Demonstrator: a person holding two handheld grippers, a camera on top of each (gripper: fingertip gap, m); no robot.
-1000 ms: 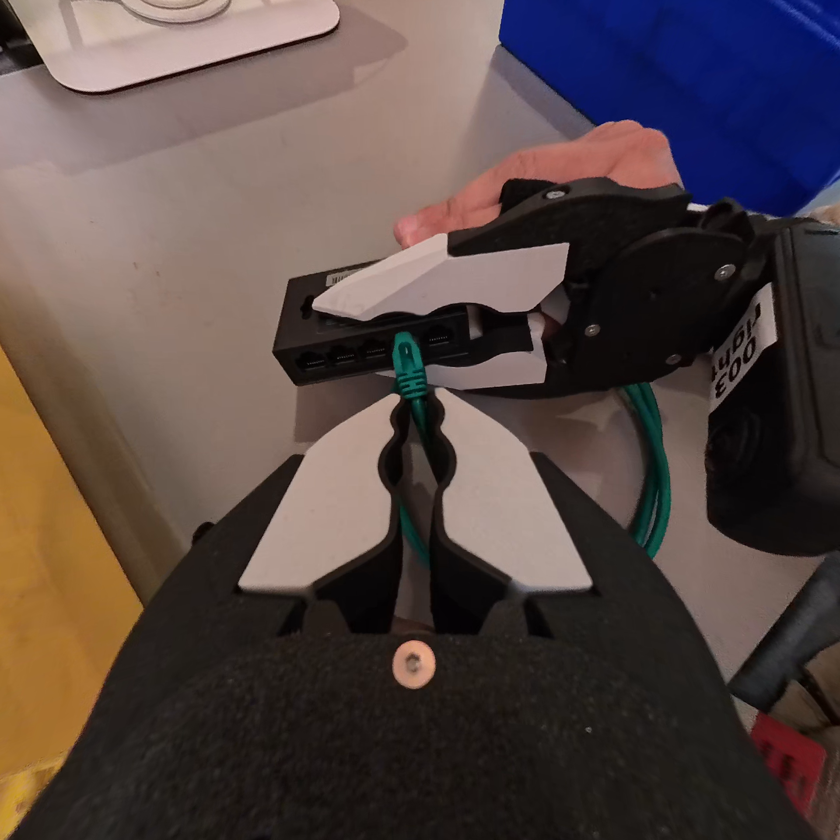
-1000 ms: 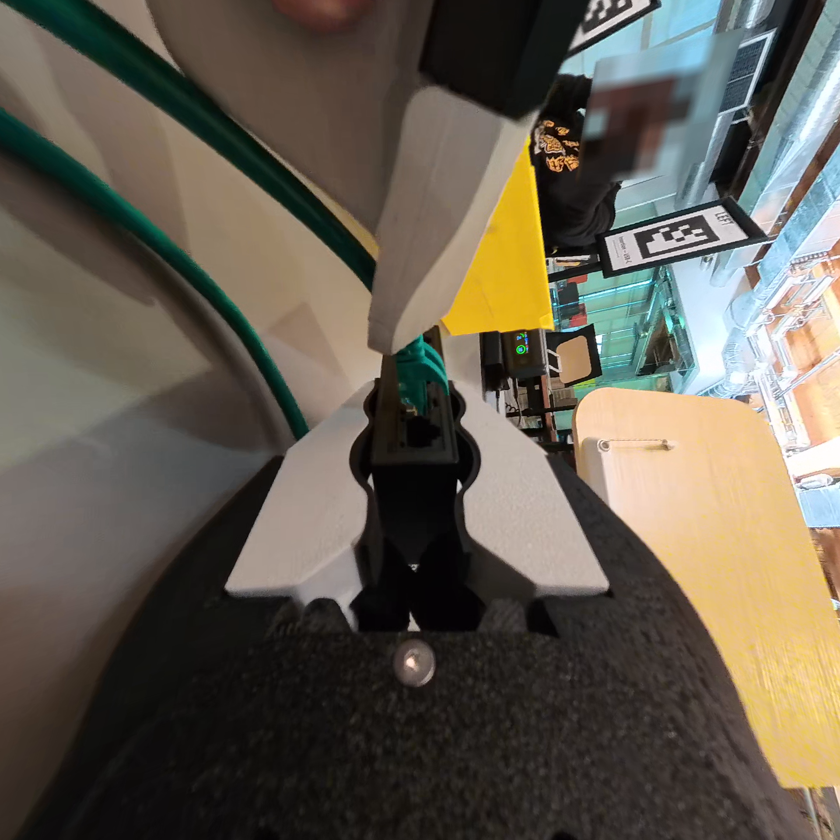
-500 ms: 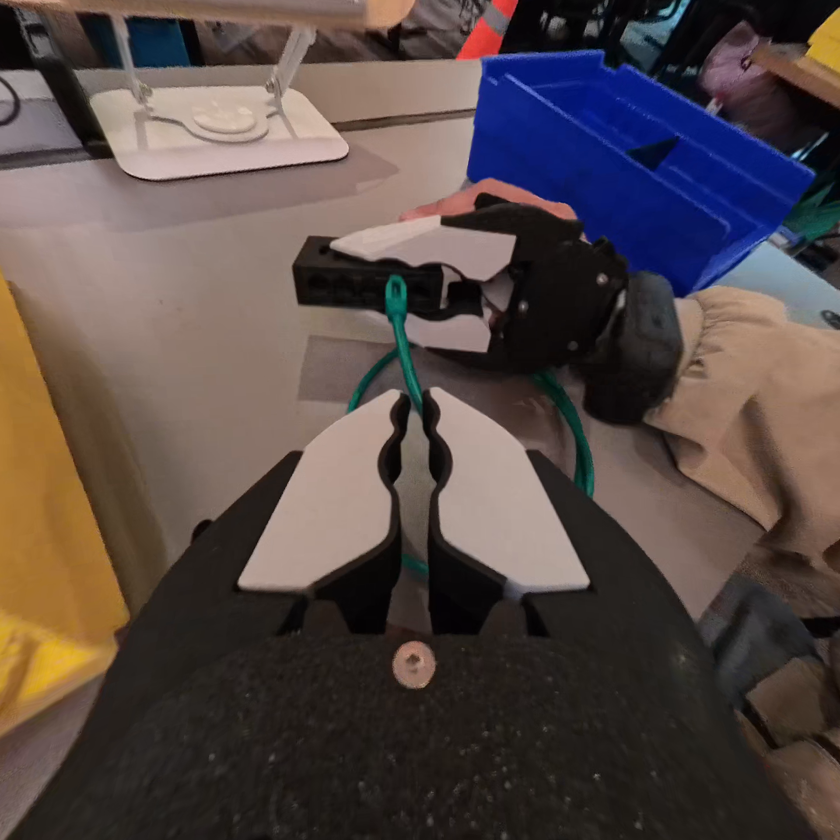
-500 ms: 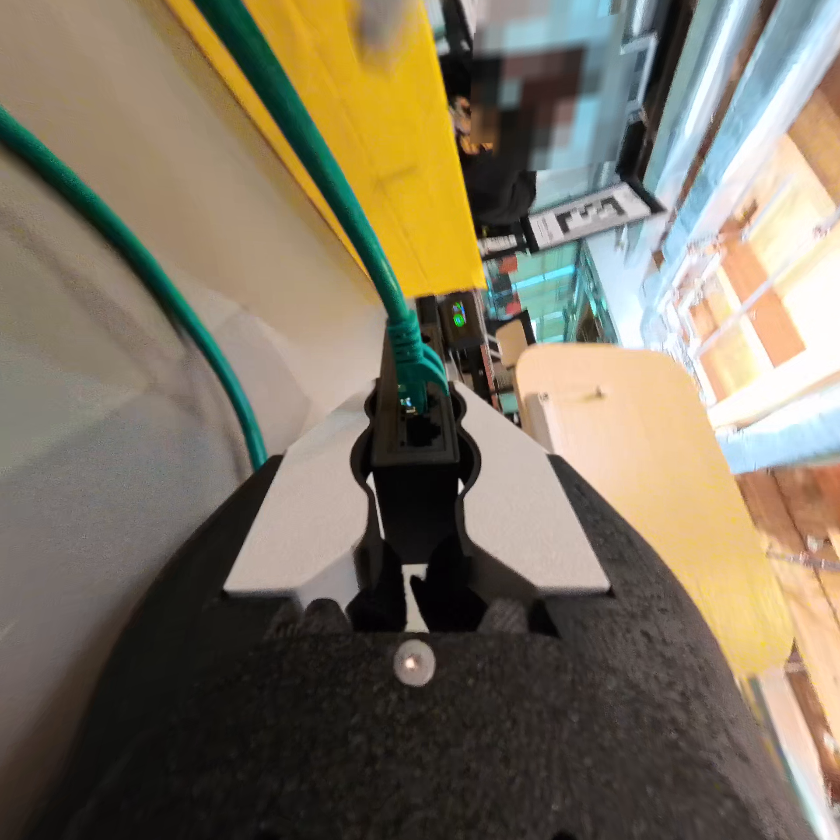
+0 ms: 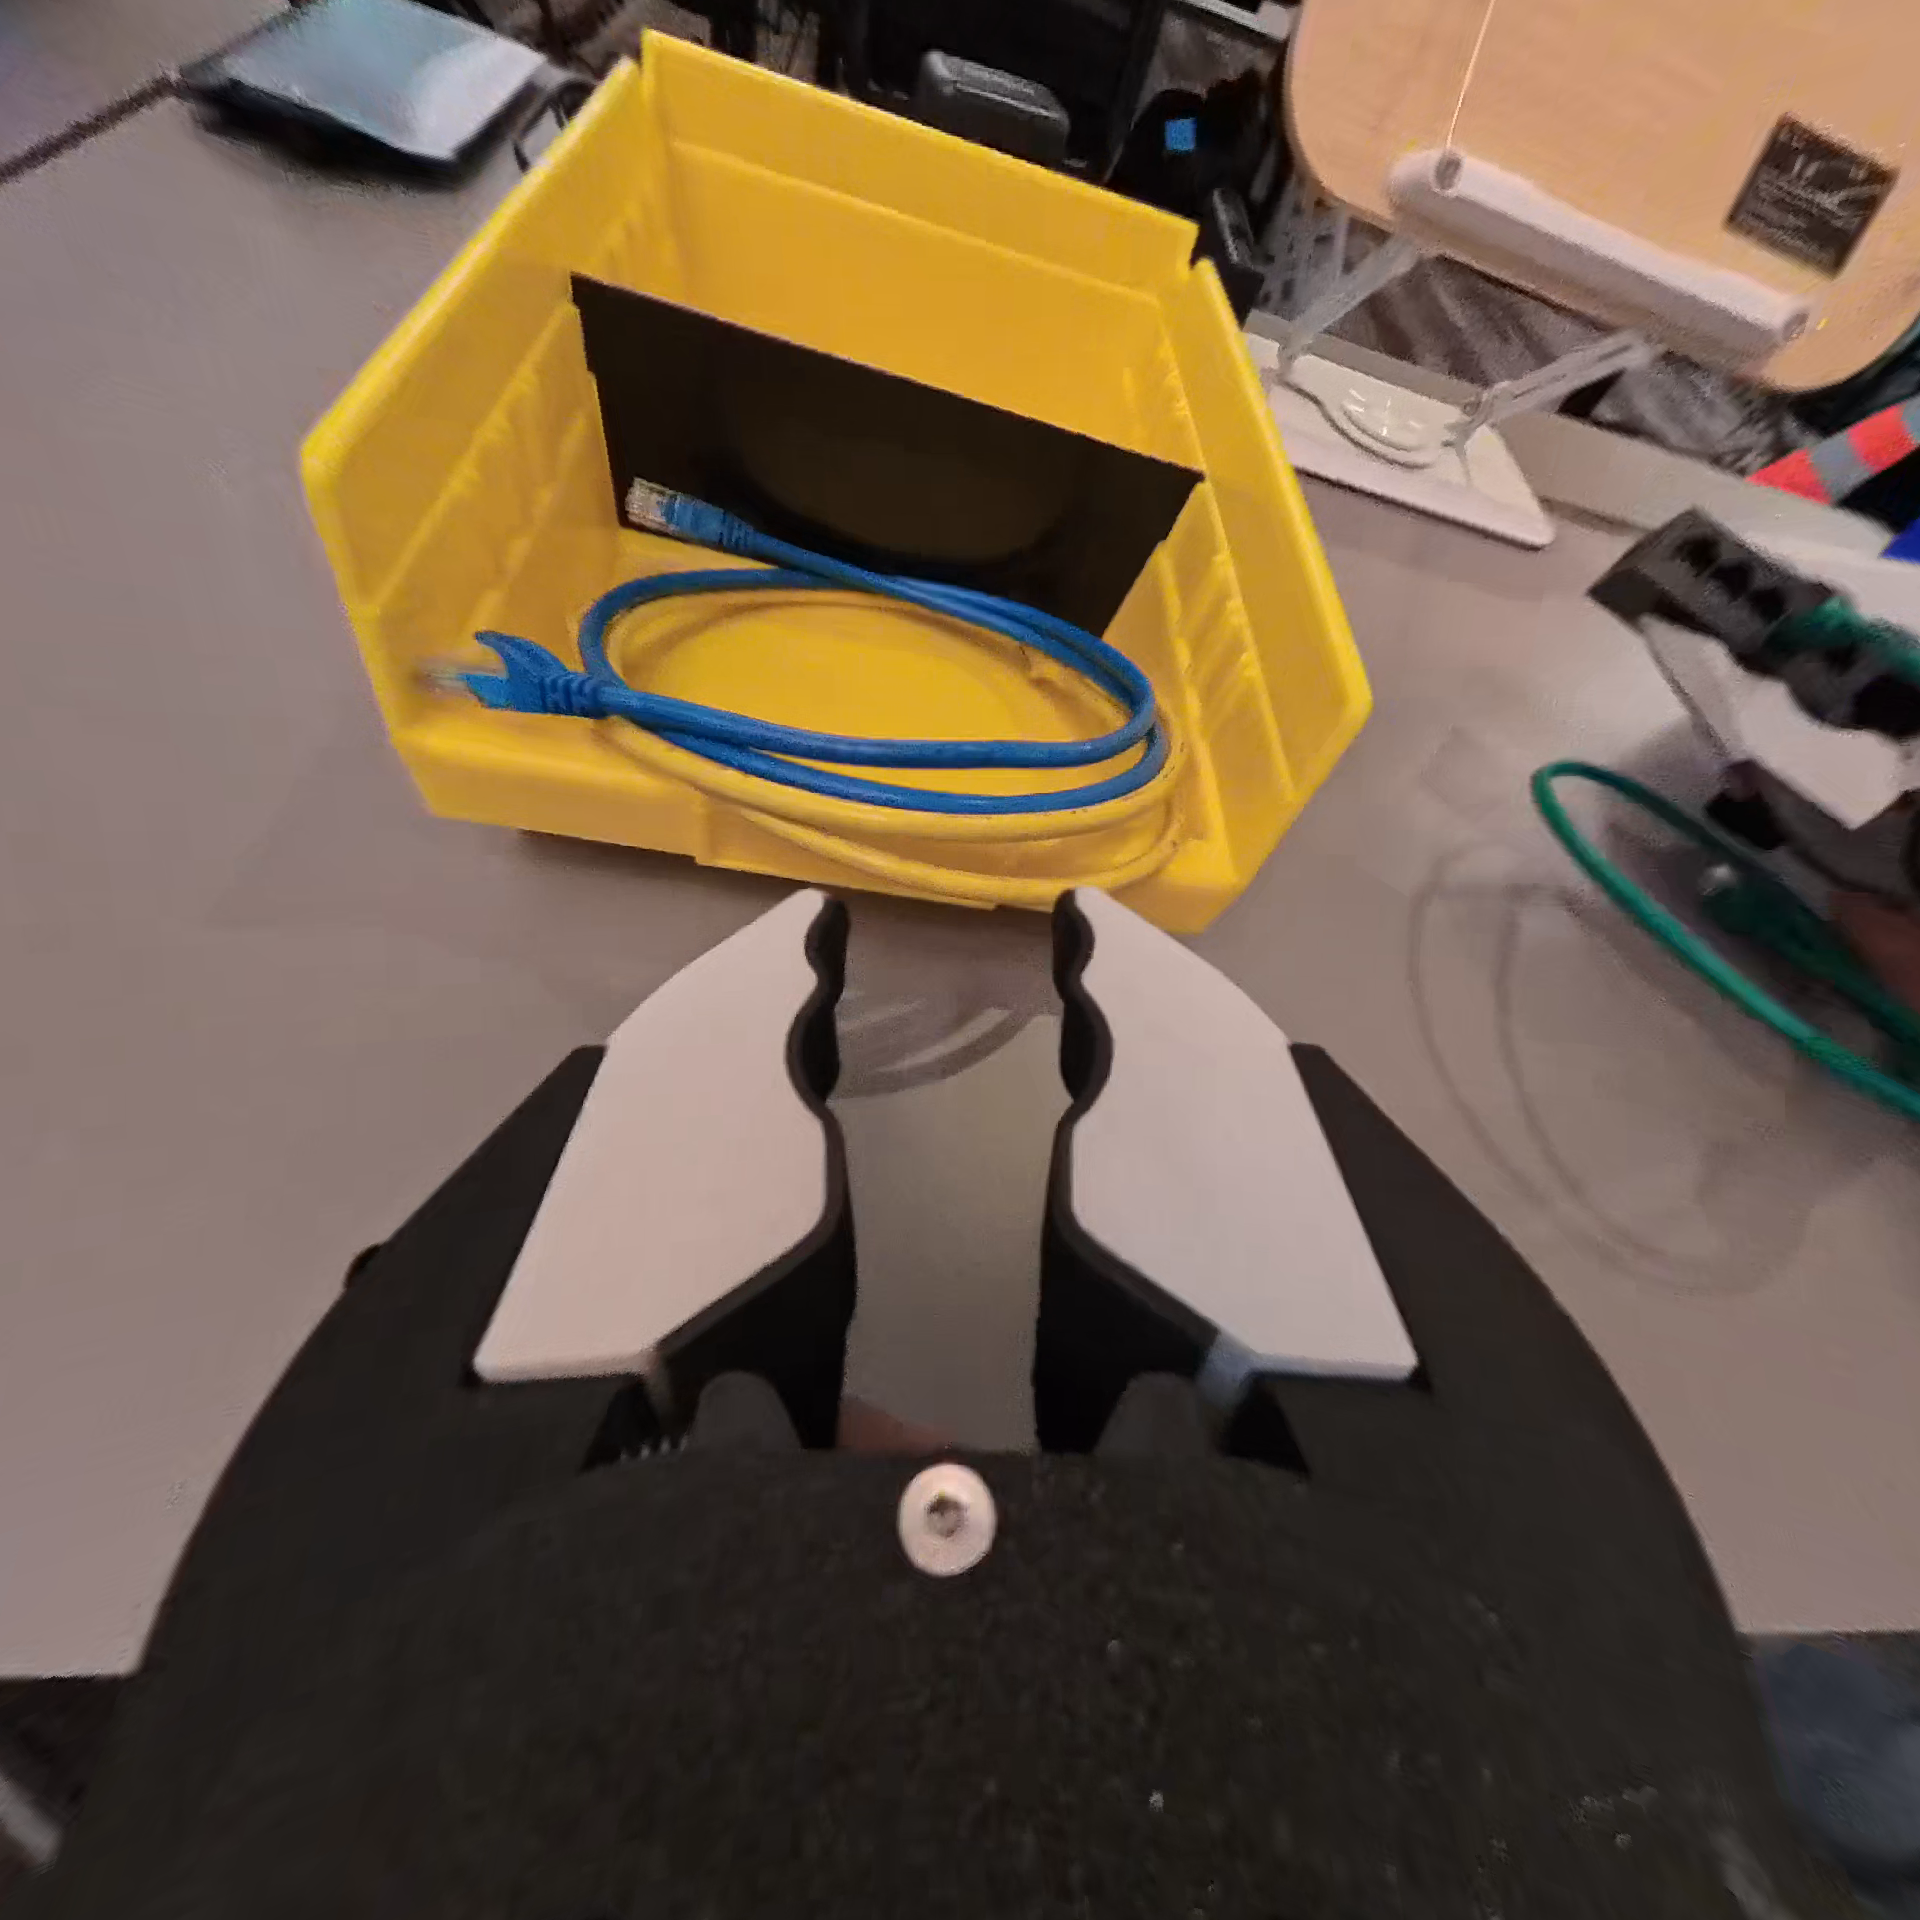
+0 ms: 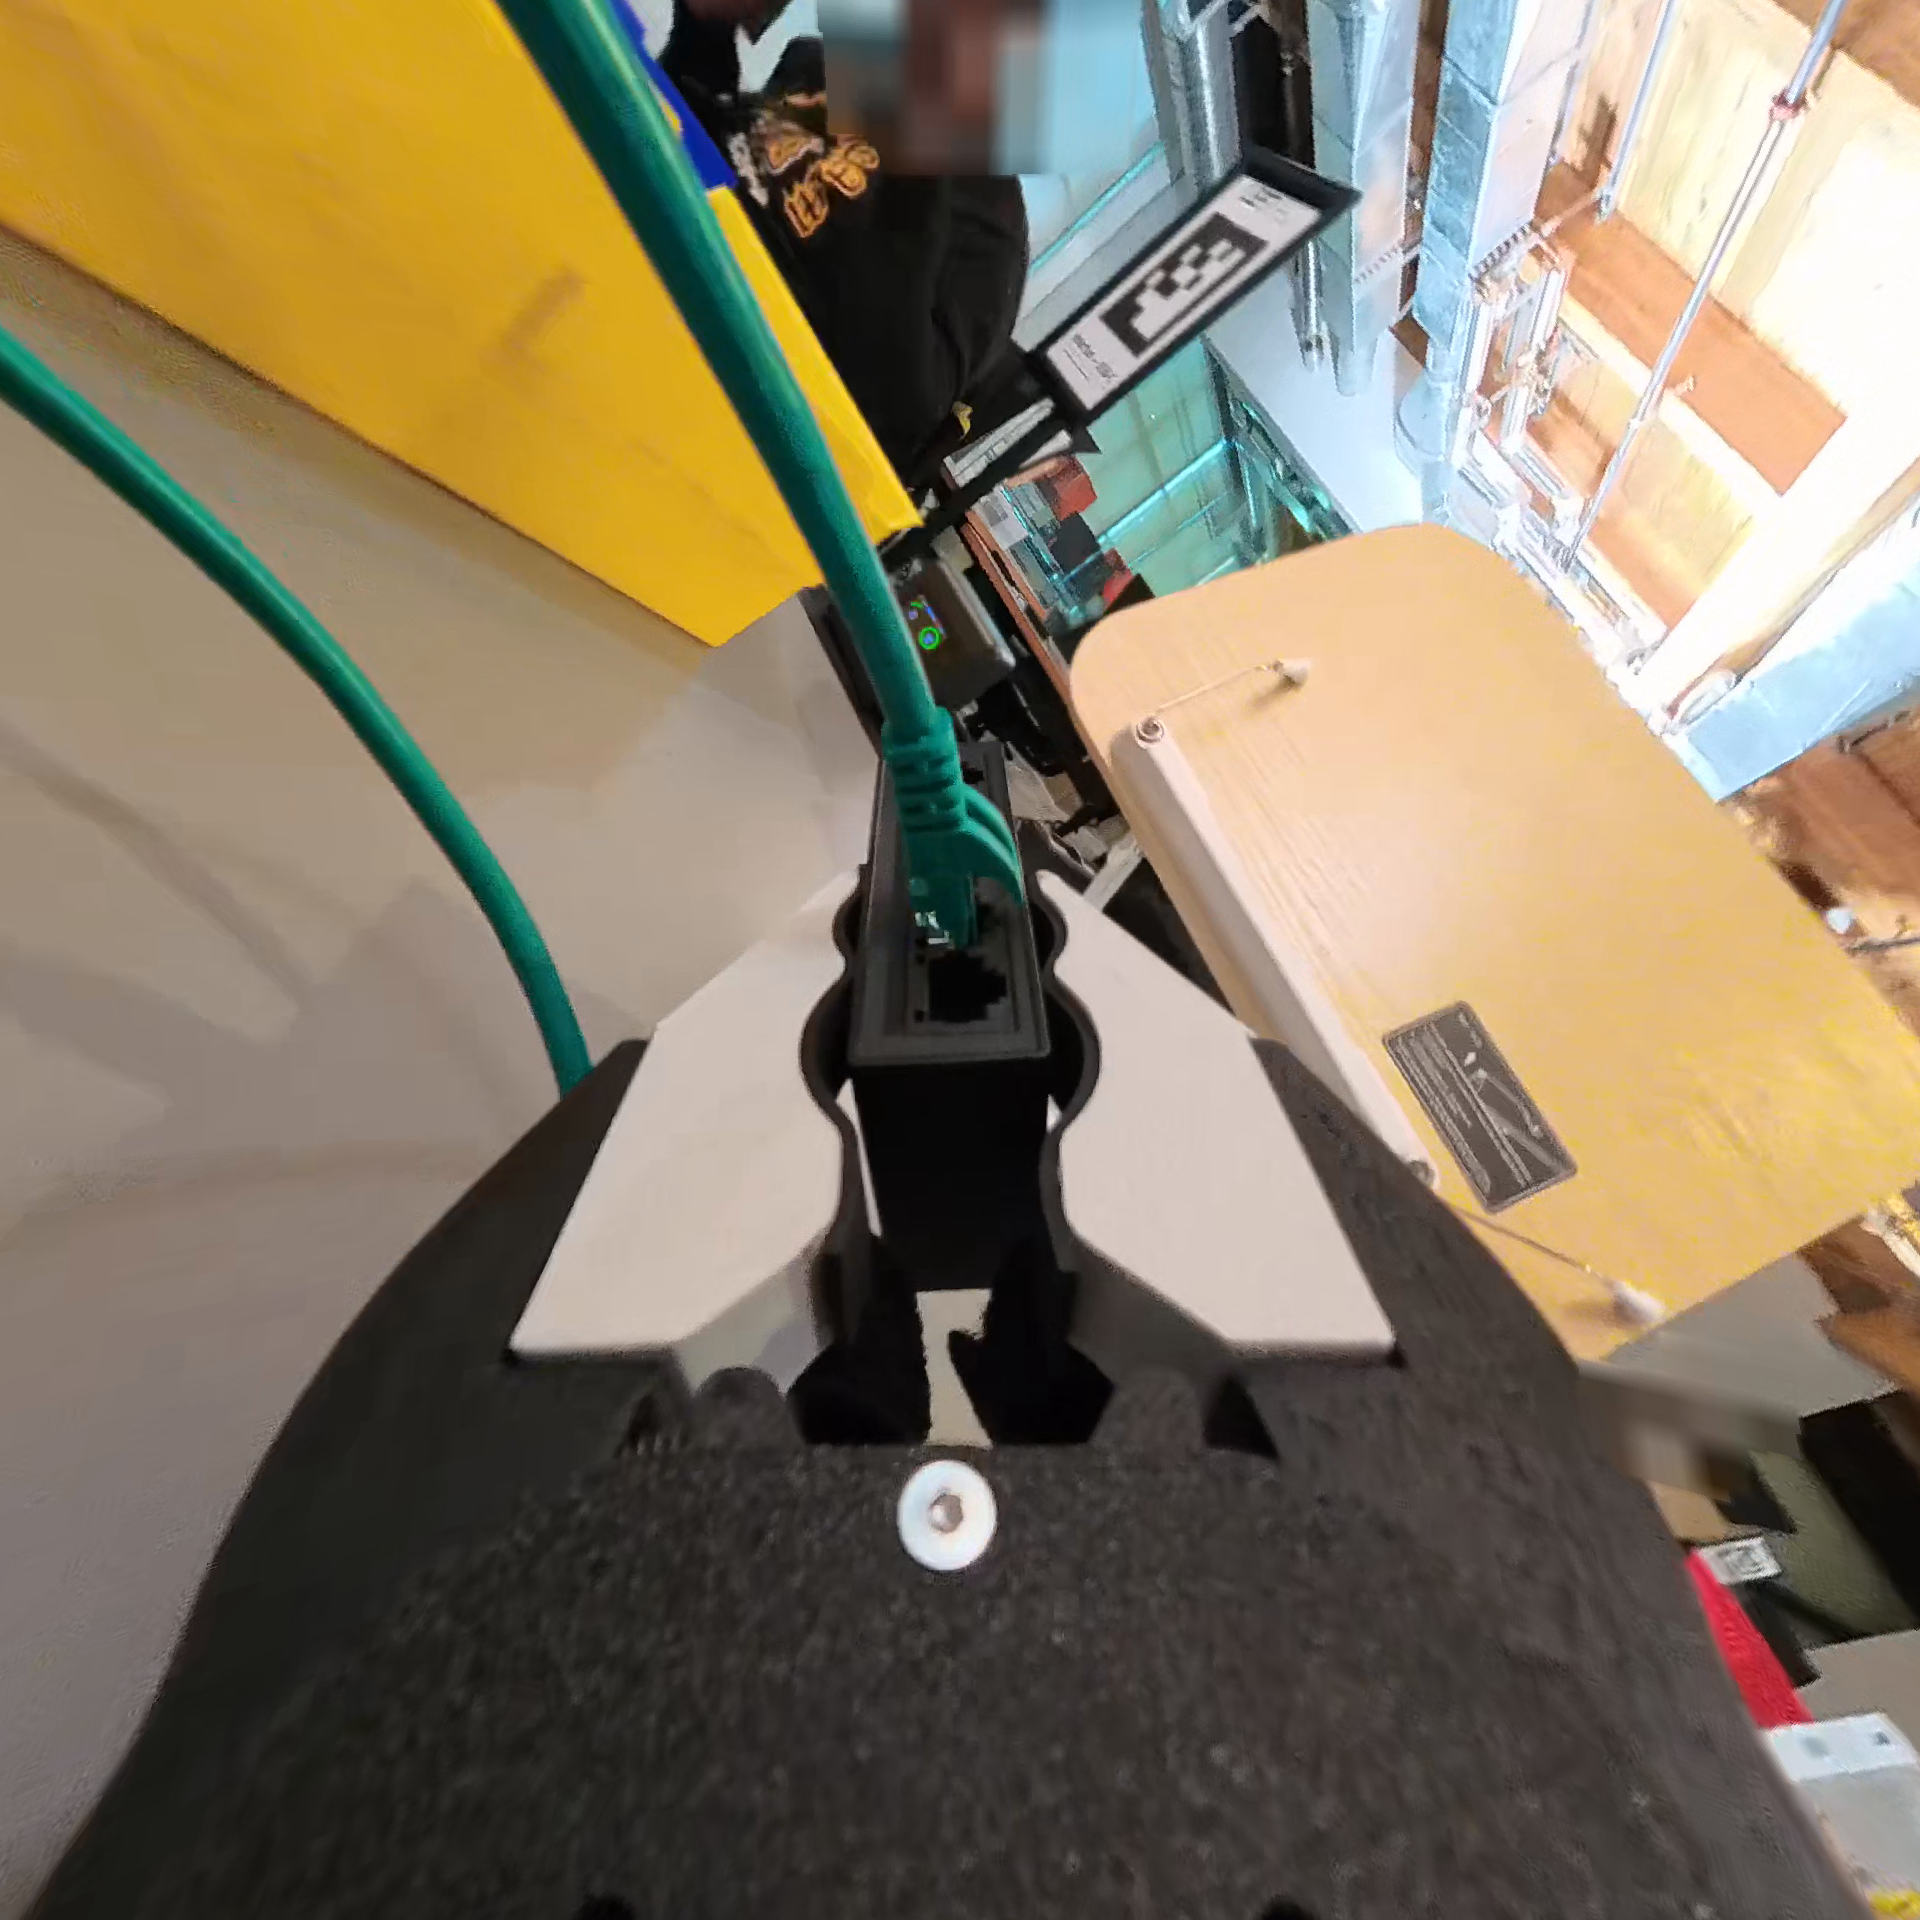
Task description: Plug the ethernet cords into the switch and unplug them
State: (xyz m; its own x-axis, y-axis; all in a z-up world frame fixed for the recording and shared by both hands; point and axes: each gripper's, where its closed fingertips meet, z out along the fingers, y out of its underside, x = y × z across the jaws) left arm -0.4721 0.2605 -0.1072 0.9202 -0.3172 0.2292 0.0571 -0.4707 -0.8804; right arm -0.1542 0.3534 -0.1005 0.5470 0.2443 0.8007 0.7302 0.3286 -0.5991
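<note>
My right gripper (image 6: 948, 914) is shut on the black switch (image 6: 951, 1101), held on its side. A green ethernet cord (image 6: 727, 343) is plugged into one of its ports by its green plug (image 6: 935, 810). The switch (image 5: 1714, 592) and green cord (image 5: 1662, 925) also show at the right edge of the left wrist view. My left gripper (image 5: 948, 914) is open and empty, just before a yellow bin (image 5: 810, 312). In the bin lie a coiled blue cord (image 5: 873, 665) and a yellow cord (image 5: 935, 842).
A black divider (image 5: 883, 457) stands across the yellow bin. A wooden board on a white stand (image 5: 1579, 187) is at the back right of the grey table (image 5: 208, 935). A person in dark clothes (image 6: 904, 260) stands beyond the bin. My hands' fingertips stand some 35 cm from each other.
My left gripper let go of the green cord, opened, and swung left from the switch to face the yellow bin. My right gripper still holds the switch with the green cord plugged in.
</note>
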